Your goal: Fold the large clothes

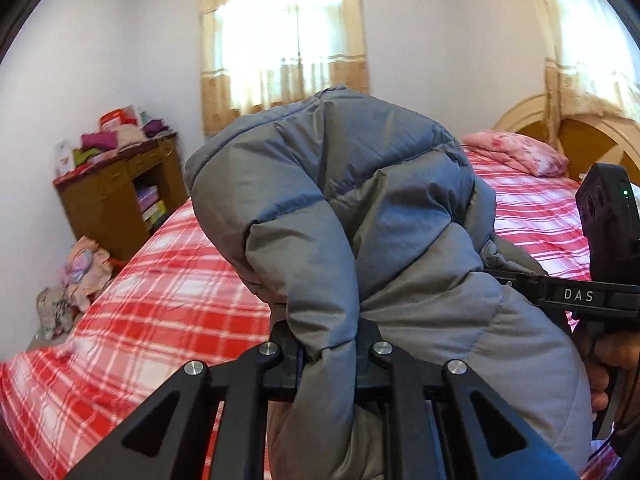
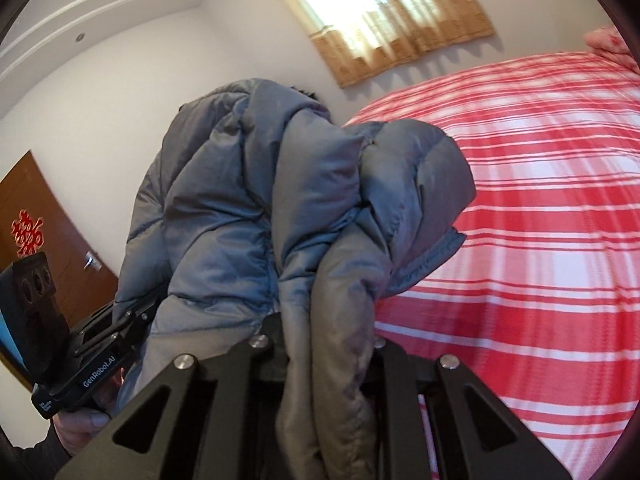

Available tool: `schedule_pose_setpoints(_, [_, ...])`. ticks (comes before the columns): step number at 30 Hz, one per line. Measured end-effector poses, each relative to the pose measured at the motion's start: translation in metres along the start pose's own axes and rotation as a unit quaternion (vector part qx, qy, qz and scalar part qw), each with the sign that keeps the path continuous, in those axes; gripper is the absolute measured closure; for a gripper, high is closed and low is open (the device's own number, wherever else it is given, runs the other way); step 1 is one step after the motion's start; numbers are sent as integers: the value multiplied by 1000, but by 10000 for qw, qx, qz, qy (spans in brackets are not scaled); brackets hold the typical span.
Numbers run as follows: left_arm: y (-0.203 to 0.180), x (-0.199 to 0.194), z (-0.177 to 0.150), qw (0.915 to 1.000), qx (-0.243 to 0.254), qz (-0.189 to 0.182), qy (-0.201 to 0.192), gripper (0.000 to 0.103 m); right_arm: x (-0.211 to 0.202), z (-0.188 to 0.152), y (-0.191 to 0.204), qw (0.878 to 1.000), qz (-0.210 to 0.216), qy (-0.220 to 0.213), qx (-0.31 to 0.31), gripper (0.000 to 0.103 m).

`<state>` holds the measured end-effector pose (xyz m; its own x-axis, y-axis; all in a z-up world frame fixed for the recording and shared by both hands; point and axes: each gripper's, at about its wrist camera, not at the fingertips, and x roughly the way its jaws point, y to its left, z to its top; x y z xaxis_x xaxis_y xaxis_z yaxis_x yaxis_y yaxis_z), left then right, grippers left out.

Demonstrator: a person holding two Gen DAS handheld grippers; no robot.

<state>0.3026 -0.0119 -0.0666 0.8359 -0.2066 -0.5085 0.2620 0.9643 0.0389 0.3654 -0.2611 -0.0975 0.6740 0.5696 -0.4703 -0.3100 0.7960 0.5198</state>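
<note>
Left hand-held gripper [image 1: 326, 354] clamping grey puffer jacket [image 1: 360, 208], right hand-held gripper [image 2: 328, 350] likewise, fingertips buried in fabric, plaid bed [image 1: 168, 280] half hidden

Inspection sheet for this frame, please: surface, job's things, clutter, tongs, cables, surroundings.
Surface: bed with red plaid cover, bare where visible.
Job's things: grey puffer jacket, bunched and held up above the bed.
Clutter: pink pillow at the headboard; clothes heap on the floor; cabinet piled with folded items.
Tongs: left tongs shut on the jacket; right tongs shut on it too.
Cables: nothing seen.
Surroundings: curtained window, brown door.
</note>
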Motion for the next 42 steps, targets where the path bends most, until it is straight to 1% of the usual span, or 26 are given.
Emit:
schedule_pose_setpoints(5, [34, -3, -15, 9995, -181, 254, 74, 89, 35, -1, 28, 9996, 101, 187, -198, 85])
schedule_pose_setpoints(8, [50, -4, -23, 9990, -267, 331, 114, 90, 50, 1, 36, 9990, 119, 300, -307, 85])
schedule_pose_setpoints(14, [73, -7, -36, 9983, -412, 394, 141, 90, 70, 4, 34, 9980, 138, 469, -394, 85])
schedule_pose_setpoints(18, [84, -3, -45, 9976, -467, 457, 224, 91, 92, 8, 28, 9974, 119, 592, -399, 85])
schedule_pose_setpoints(25, [98, 6, -59, 9966, -576, 491, 333, 90, 105, 4, 32, 9965, 115, 714, -411, 85])
schedule_pose_setpoints(29, [105, 10, -67, 9956, -605, 606, 392, 87, 116, 3, 33, 9956, 27, 822, -448, 85])
schedule_pose_setpoints(30, [106, 11, -70, 9955, -573, 632, 409, 86, 118, 1, 33, 9954, 13, 847, -457, 85])
schedule_pose_setpoints(31, [106, 13, -72, 9953, -525, 690, 439, 80, 118, -1, 34, 9952, 1, 865, -464, 85])
schedule_pose_setpoints(33, [106, 16, -77, 9947, -442, 795, 488, 75, 123, -4, 33, 9946, -43, 919, -480, 85])
schedule_pose_setpoints(35, [106, 19, -82, 9936, -361, 918, 548, 67, 126, -7, 32, 9939, -90, 990, -474, 84])
schedule_pose_setpoints(37, [106, 21, -85, 9921, -326, 1076, 551, 52, 129, -10, 31, 9934, -149, 1023, -493, 84])
schedule_pose_setpoints(38, [107, 21, -87, 9910, -320, 1179, 547, 47, 130, -11, 31, 9932, -191, 1037, -493, 83])
schedule_pose_setpoints(39, [110, 21, -88, 9893, -341, 1313, 538, 37, 131, -13, 30, 9929, -228, 1058, -498, 82])
schedule_pose_setpoints(40, [112, 21, -90, 9884, -369, 1374, 527, 31, 131, -14, 30, 9926, -262, 1072, -508, 82])
schedule_pose_setpoints(42, [117, 22, -93, 9874, -461, 1424, 514, 26, 133, -16, 29, 9922, -338, 1080, -516, 79])
